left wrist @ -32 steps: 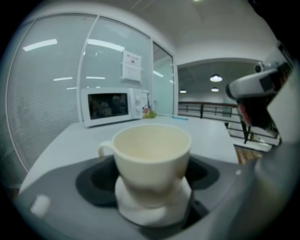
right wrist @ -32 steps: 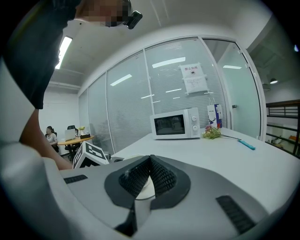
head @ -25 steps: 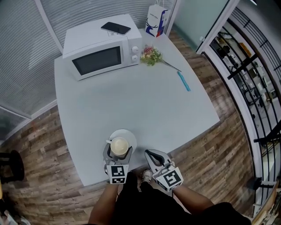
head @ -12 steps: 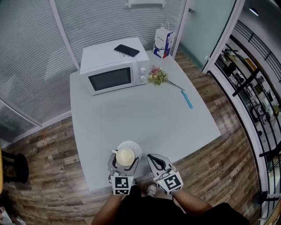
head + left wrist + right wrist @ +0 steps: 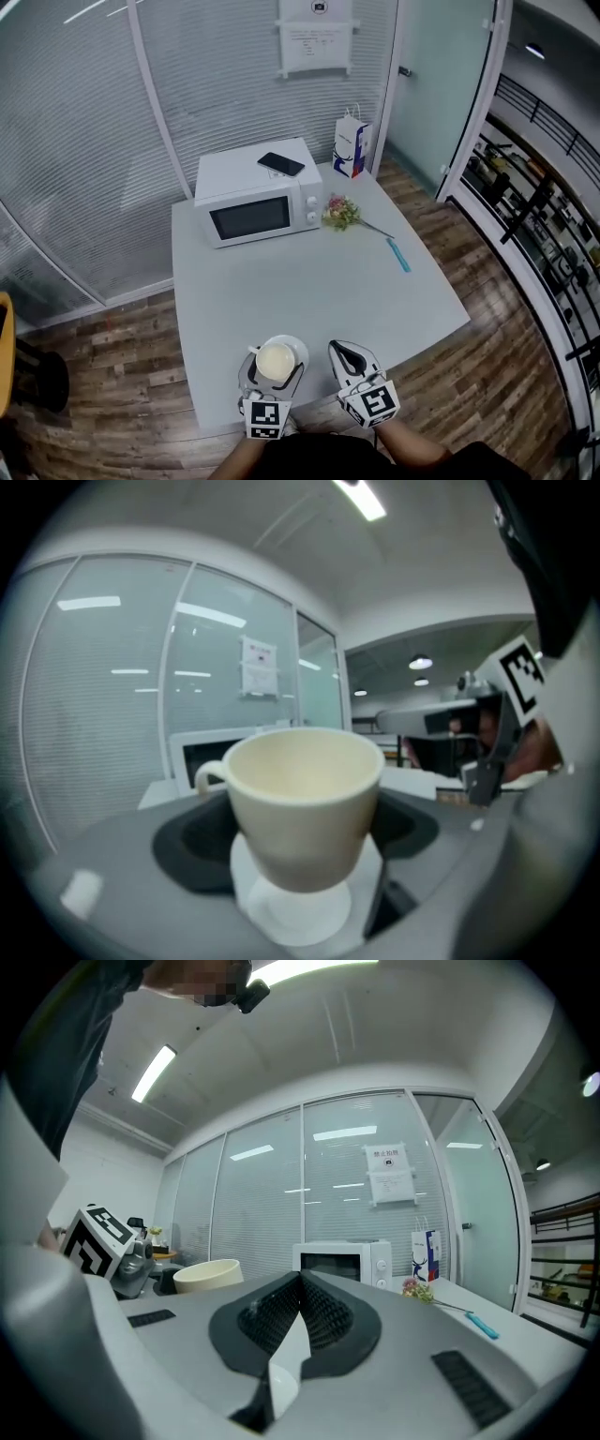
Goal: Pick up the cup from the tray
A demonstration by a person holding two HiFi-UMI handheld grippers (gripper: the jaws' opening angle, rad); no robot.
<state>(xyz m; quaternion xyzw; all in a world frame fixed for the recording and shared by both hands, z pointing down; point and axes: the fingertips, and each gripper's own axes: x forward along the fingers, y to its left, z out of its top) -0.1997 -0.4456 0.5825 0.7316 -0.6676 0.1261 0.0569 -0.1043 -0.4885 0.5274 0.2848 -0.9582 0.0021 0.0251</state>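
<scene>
Now the left gripper [image 5: 274, 367] clamps its jaws on the cup [image 5: 275, 360] over the grey counter [image 5: 309, 272]; right gripper [image 5: 345, 354] jaws pressed together, empty; wall notice [image 5: 315, 37] unreadable

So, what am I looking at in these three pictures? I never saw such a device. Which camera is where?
There is no robot here: a person holds two two-fingered grippers. The wide picture comes from a camera on the person's head, looking down; the other two come from a camera on each gripper. On the grey table stand a microwave with a phone on top, a paper bag, flowers, a blue stick and a white saucer. The left gripper grips a cream cup over the saucer. The right gripper is shut and empty.
</scene>
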